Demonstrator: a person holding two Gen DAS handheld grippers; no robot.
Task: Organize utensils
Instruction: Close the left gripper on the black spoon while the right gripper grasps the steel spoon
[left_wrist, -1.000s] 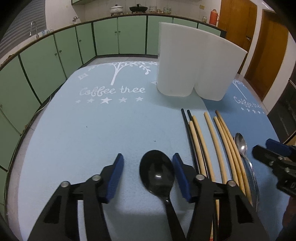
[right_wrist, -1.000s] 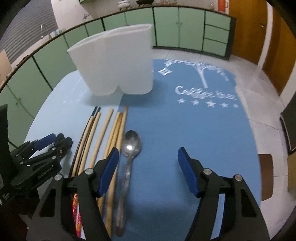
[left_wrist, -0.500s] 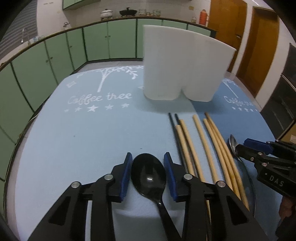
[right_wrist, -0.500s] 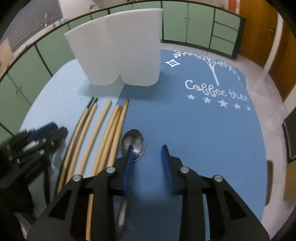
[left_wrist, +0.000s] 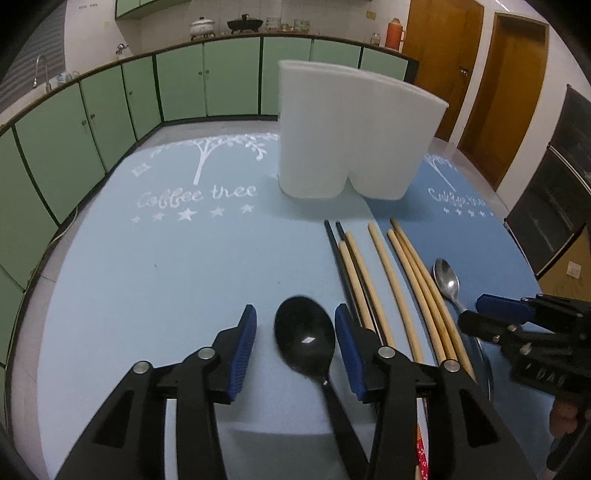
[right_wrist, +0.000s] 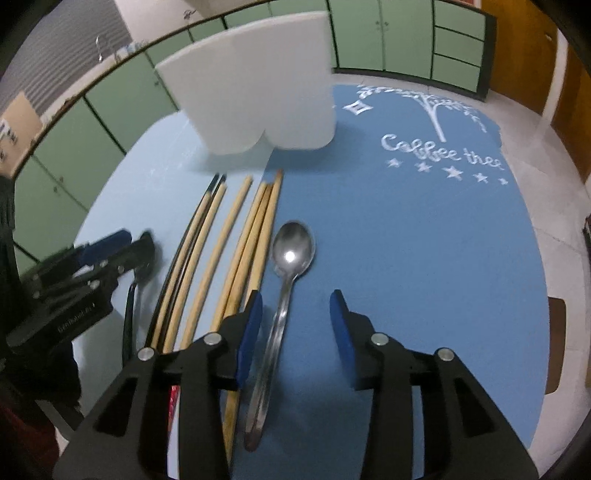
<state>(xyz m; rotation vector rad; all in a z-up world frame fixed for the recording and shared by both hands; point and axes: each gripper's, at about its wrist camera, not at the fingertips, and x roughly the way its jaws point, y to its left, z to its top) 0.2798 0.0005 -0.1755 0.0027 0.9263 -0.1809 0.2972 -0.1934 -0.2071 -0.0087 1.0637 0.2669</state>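
Observation:
A black spoon (left_wrist: 306, 335) lies on the light blue mat, its bowl between the open fingers of my left gripper (left_wrist: 295, 325); nothing is gripped. A steel spoon (right_wrist: 291, 254) lies on the darker blue mat, its handle between the open fingers of my right gripper (right_wrist: 295, 312), close to the left finger. Several wooden and black chopsticks (left_wrist: 384, 273) lie side by side between the two spoons; they also show in the right wrist view (right_wrist: 236, 236). A white two-compartment holder (left_wrist: 351, 133) stands upright behind them, also in the right wrist view (right_wrist: 258, 85).
Two mats printed "Coffee tree" cover the round table (left_wrist: 192, 199). Green cabinets (left_wrist: 110, 99) curve around the far side. Wooden doors (left_wrist: 513, 85) stand at the right. The left gripper body shows in the right wrist view (right_wrist: 74, 288).
Both grippers had narrowed half a second ago and have widened again. The left gripper stays around the black spoon's bowl; the right has moved over the steel spoon's handle.

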